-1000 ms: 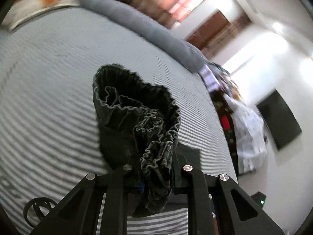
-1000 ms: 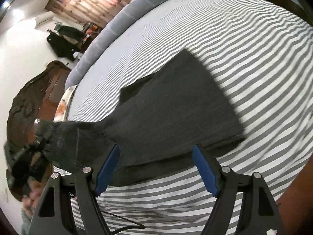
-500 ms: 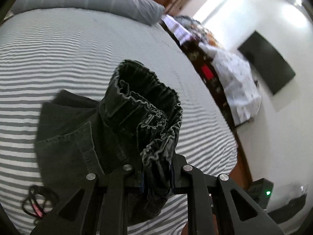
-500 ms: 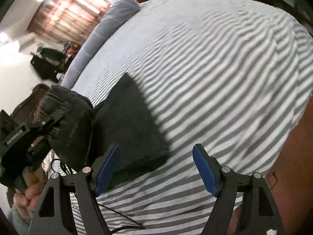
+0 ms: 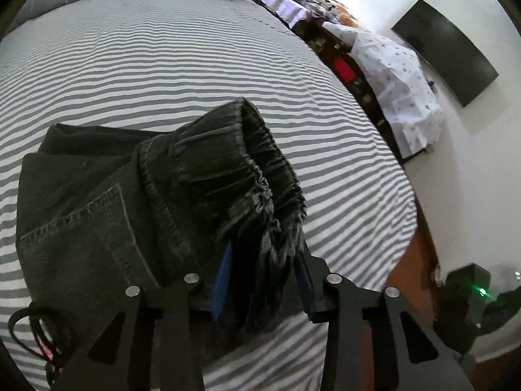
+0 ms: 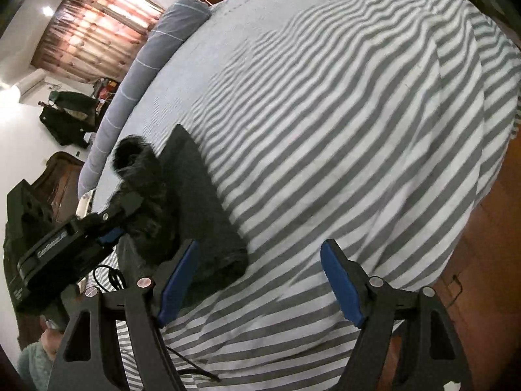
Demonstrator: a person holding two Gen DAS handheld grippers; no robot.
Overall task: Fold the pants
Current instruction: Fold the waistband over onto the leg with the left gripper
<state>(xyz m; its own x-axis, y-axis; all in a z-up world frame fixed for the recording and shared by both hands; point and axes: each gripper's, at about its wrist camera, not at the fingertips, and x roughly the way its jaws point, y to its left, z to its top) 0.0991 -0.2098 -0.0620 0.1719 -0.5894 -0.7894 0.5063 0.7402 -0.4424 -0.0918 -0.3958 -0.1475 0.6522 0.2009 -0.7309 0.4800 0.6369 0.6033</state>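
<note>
black pants [image 5: 107, 208] lie part-folded on the striped bed [image 5: 162, 65], near the bed's foot edge on the side where the floor shows, and the left gripper [image 5: 263, 280] has the gathered elastic waistband [image 5: 247, 176] bunched between its blue pads [image 5: 223, 277], jaws narrow and clamped on that wad of cloth. waistband is lifted and curled over the flat part of the pants, back pocket [image 5: 84, 224] facing up beside it. right gripper [image 6: 257, 283] holds nothing, jaws wide apart, hovering over bare stripes just beside the pants' near edge [image 6: 208, 215]; the left gripper [image 6: 81, 228] shows in that view too, with the fuzzy waistband sticking up past it. risks from here, as a guess: the grip is on a thick crumpled bunch, not a flat edge, so laying it down could leave a lumpy uneven fold or the layers could slip out one at a time. the lower layers aren't pinned by anything, right gripper is off the cloth, so pulling the waistband across could drag the whole stack toward the bed edge instead of folding it. the stack sits fairly near that edge, so a slide could tip part of it off. a black cord [image 5: 39, 332] lies on the bed just beside the pants by the left gripper, could snag in the fold. can't tell how neat the underside layers are, hidden.
</note>
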